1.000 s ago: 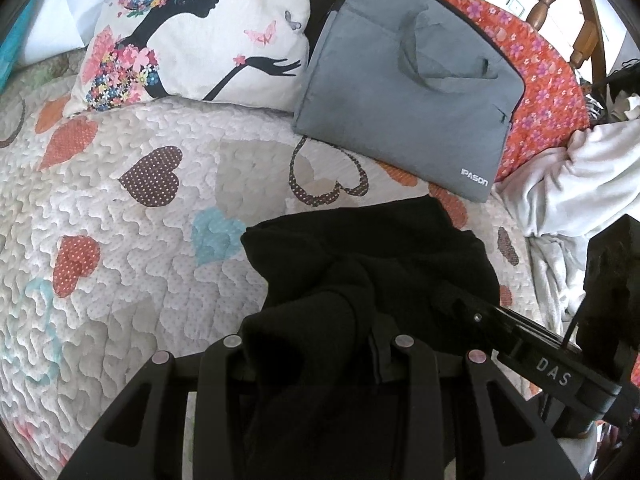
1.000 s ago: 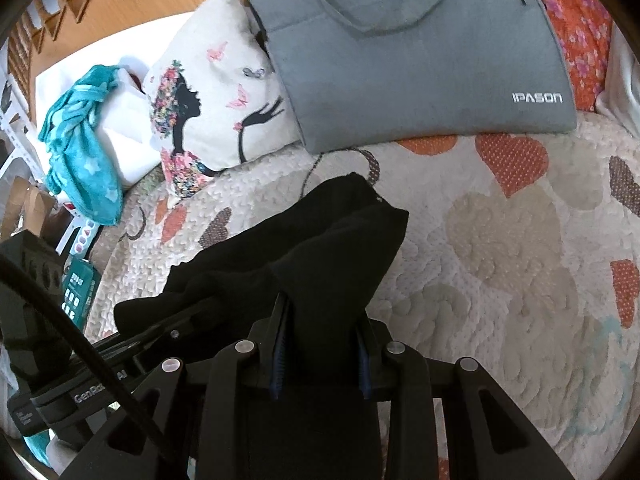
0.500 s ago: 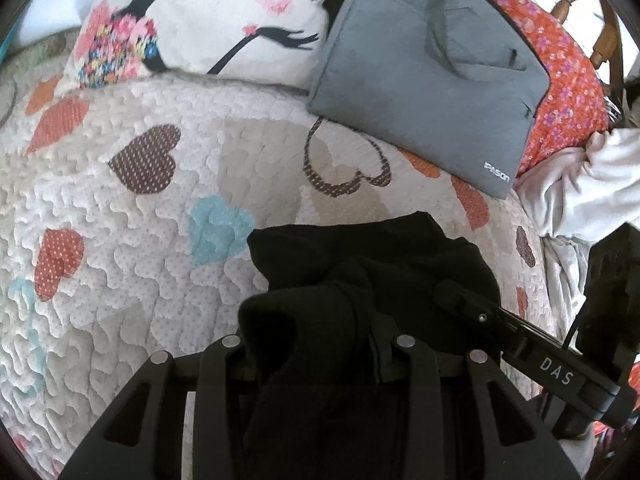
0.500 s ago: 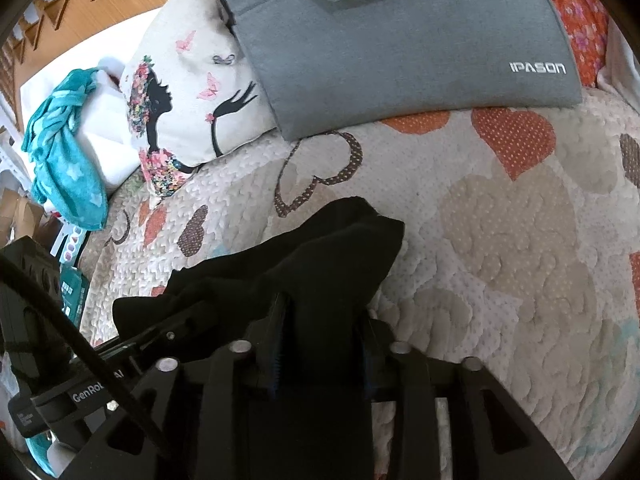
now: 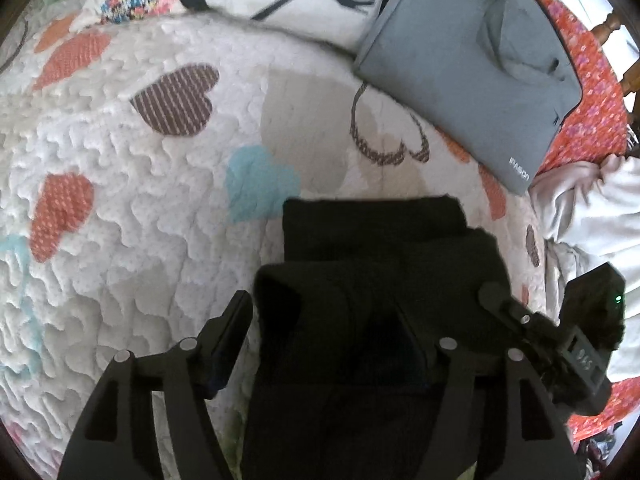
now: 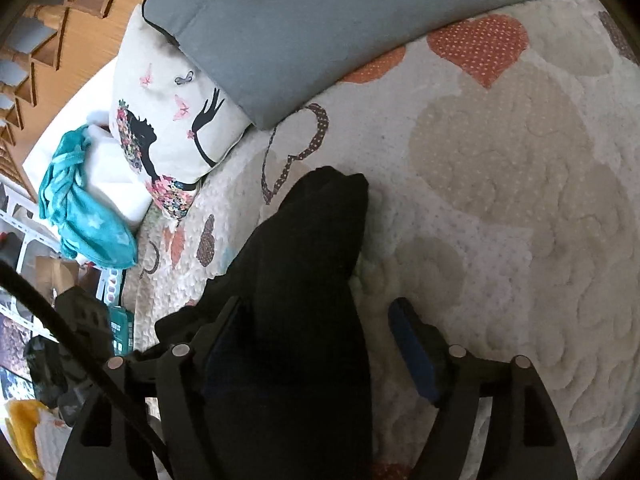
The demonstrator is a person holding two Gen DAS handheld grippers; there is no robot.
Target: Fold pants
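Observation:
The black pants lie in a folded bundle on the heart-patterned quilt. My left gripper is opening; its fingers stand apart with the pants' near fold loose between them, and the left finger is clear of the cloth. In the right wrist view the pants stretch away from the camera. My right gripper is opening too, its blue-padded right finger off the cloth, the left finger beside the fabric. The right gripper's body shows at the right of the left wrist view.
A grey laptop bag and a white printed pillow rest at the bed's far side. White cloth and red floral fabric lie to the right. A teal garment sits past the pillow, near wooden furniture.
Both grippers have sunk toward the quilt with the pants and spread their fingers. The black cloth, pinched before, now lies loose and flatter on the bed.

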